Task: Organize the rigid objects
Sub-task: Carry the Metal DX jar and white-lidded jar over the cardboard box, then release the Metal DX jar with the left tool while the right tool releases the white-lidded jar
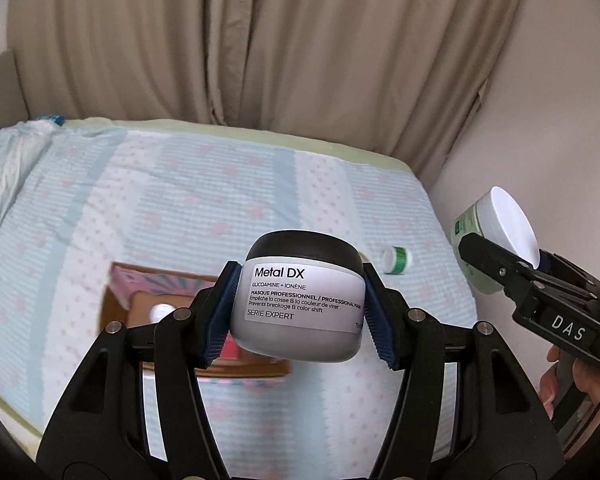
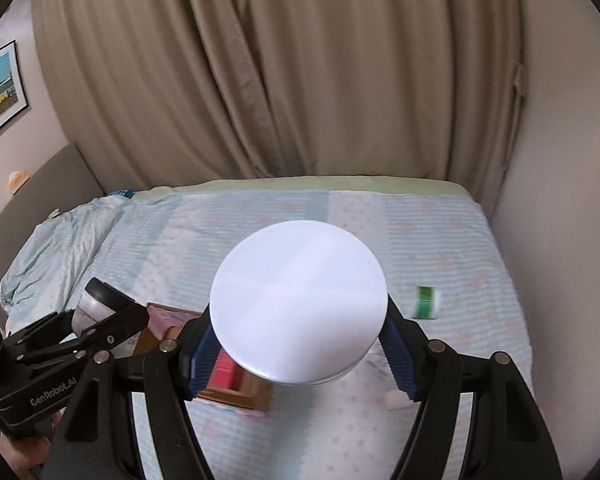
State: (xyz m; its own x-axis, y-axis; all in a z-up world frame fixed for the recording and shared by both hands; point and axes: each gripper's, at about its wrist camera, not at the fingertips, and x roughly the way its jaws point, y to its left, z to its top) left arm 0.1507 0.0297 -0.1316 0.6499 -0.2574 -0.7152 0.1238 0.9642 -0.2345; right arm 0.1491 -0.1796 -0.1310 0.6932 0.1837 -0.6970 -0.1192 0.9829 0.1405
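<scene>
Clamped between the blue ribbed pads of the left gripper [image 1: 300, 312], a grey plastic jar with a black lid [image 1: 300, 300], labelled "Metal DX", is held upright above the bed [image 1: 180, 200], whose cover is pale blue with pink stars. To its right, the right gripper [image 2: 302, 354] has its jaws closed on a pale green jar with a white round lid [image 2: 300, 300]. Below, an open cardboard box with a pink patterned rim [image 1: 148, 284] sits on the bed. Farther right, a small green-and-white bottle [image 1: 398, 261] lies on its side.
</scene>
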